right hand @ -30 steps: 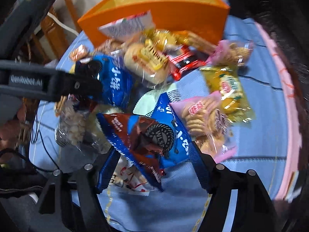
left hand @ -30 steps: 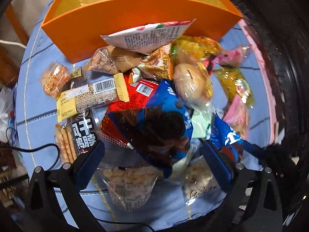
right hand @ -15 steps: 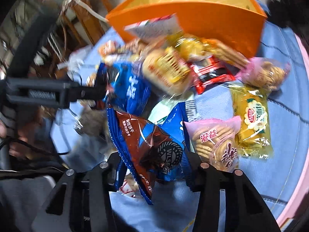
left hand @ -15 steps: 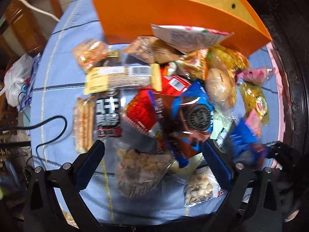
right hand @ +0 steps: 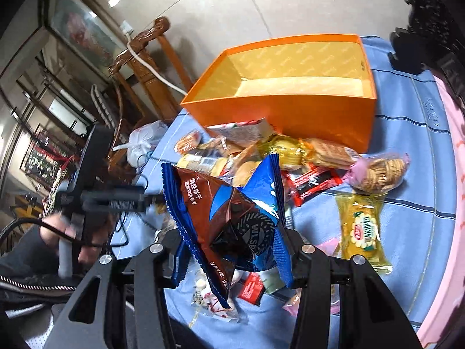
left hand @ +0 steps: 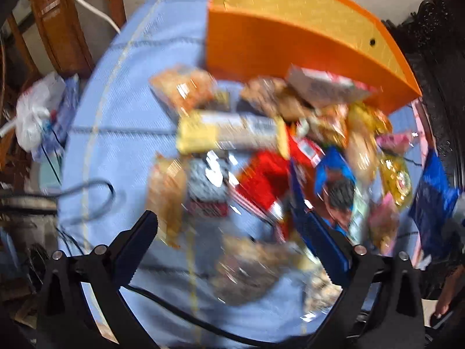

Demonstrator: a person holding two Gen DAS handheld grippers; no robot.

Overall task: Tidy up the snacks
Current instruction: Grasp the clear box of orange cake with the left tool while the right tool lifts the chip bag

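Note:
My right gripper (right hand: 232,247) is shut on a blue and brown biscuit bag (right hand: 232,218) and holds it lifted above the snack pile (right hand: 261,157). The empty orange box (right hand: 290,87) stands at the far side of the pile. My left gripper (left hand: 232,238) is open and empty above the left part of the pile; its view is blurred. There the orange box (left hand: 276,43) is at the top, a yellow bar pack (left hand: 226,133) and a red pack (left hand: 261,180) lie below it. The left gripper shows in the right wrist view (right hand: 122,197), at the left.
A yellow biscuit pack (right hand: 363,229) and a pink cookie bag (right hand: 377,171) lie right of the pile on the blue tablecloth (right hand: 412,151). A wooden chair (right hand: 145,58) and a white plastic bag (right hand: 142,142) are beyond the table's left edge. A black cable (left hand: 96,197) crosses the cloth.
My right gripper has closed on the blue and brown bag and lifted it off the pile. My left gripper has swung left and back, away from that bag.

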